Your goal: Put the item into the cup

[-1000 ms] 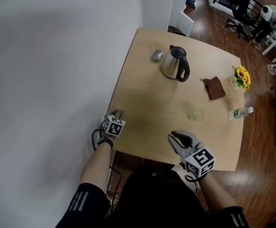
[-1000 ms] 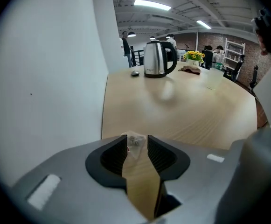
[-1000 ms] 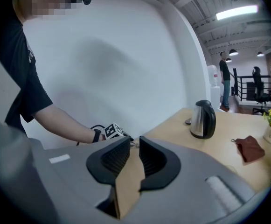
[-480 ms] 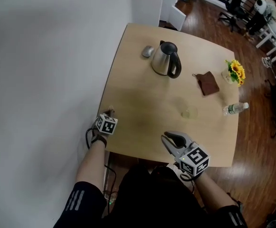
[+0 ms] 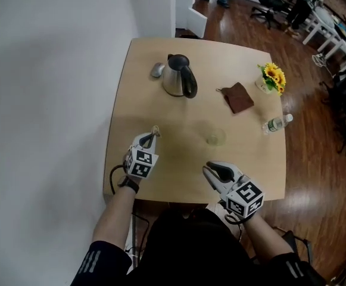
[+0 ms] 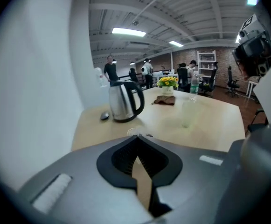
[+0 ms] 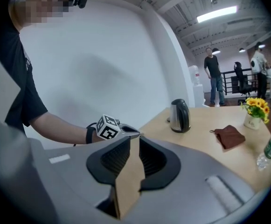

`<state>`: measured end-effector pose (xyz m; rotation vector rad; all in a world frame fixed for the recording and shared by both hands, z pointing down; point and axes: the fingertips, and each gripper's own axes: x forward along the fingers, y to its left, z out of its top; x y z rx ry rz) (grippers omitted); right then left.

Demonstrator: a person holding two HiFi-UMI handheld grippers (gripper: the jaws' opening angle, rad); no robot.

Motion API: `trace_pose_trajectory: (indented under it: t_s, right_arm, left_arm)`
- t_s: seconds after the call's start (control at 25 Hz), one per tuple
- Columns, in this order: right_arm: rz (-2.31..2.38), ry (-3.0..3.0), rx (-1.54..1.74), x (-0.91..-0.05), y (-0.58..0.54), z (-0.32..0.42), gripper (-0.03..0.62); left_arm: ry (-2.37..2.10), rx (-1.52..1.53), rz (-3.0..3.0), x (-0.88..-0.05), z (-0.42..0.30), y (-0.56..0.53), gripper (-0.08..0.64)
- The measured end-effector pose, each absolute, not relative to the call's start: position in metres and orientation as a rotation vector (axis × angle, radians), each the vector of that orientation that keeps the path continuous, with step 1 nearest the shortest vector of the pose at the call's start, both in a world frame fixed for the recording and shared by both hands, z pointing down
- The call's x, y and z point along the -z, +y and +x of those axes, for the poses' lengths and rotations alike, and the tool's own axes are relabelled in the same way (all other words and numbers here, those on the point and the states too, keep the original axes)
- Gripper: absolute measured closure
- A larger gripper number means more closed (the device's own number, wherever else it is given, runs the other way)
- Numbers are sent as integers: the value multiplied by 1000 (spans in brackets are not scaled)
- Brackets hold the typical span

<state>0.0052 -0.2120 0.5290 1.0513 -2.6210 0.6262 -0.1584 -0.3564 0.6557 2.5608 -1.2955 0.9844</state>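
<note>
Left tongs moved over table, closed, right tongs closed, cup ahead

We're in an open-plan loft office: strip lights on a bare beamed ceiling, a brick wall, office chairs, shelving, people standing about, wooden floor, kettle and sunflowers on the worktop.

Bare counter lies open from the left claw and right claw to the glass cup, a clear run. A kettle, brown cloth, flowers and bottle line the far and right sides; a wall hems the left.
</note>
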Motion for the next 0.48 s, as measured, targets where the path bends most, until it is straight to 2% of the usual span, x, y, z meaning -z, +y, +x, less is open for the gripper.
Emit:
trace_pose_trajectory:
  t_s: [0.24,0.48]
  right_arm:
    - [1169,-2597,-658,-534,-201,64,522]
    - [1241,-2584,-700,-539,-189,108,522]
  left_arm:
    - [-1017,-959,2761,-634,-14,-347,565]
    - [-801,-1088,2818,-656,71,-330,565]
